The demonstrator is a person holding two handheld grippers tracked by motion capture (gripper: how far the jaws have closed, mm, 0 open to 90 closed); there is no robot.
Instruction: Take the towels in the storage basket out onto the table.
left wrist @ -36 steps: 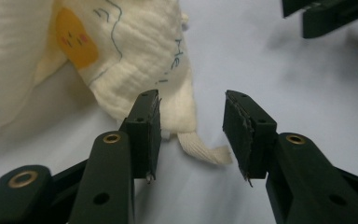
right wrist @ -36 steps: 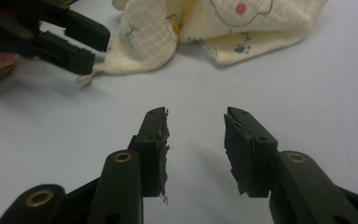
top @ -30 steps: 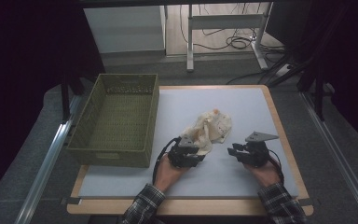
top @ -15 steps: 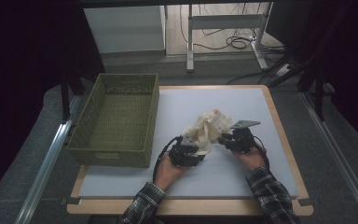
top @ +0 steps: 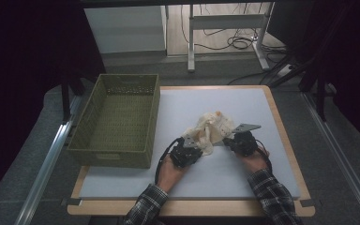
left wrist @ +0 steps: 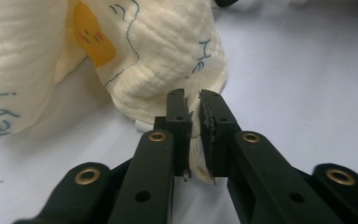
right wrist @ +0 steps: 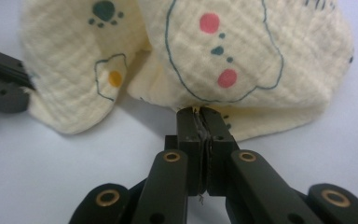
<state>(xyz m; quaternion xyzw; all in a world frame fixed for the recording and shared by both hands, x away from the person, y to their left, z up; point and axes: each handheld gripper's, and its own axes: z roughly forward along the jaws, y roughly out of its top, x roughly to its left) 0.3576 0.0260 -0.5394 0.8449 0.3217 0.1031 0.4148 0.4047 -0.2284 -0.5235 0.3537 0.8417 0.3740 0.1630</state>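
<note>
Pinching the cloth (top: 209, 130) from both sides, the left gripper (top: 191, 146) and right gripper (top: 230, 142) are each clamping an edge on the table (top: 243, 168).

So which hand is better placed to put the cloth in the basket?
Probably the left gripper: it pinches a fold of the cloth and sits nearer the basket. The right gripper is farther away.

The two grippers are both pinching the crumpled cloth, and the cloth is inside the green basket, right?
Not quite. The left gripper and right gripper do pinch the cloth, but it lies on the white table, beside the green basket. The high view shows it.
</note>
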